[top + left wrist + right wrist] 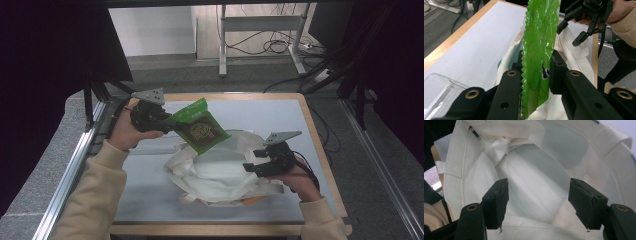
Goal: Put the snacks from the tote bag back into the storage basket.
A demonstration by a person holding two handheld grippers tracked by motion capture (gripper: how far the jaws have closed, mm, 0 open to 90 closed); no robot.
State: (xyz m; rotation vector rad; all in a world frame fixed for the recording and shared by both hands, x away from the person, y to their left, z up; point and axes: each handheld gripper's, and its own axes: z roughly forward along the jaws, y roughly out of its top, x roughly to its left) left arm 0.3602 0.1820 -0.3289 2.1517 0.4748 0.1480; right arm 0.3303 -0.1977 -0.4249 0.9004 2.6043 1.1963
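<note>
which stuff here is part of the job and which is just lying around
In the job:
- green snack packet, clamped in the left tongs
- white cloth bag, its mouth open below the packet
- right tongs, open at the bag's rim

Lying about:
- clear plastic container at the table's edge
- cables on the floor beyond the table

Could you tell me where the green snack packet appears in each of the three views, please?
High view: the green snack packet sits left of centre, held in the left gripper above the white cloth bag.
Left gripper view: it stands upright in the middle, clamped between the black jaws.
Right gripper view: not in it; the open jaws look into the bag.
Shared landmark: the white cloth bag.
</note>
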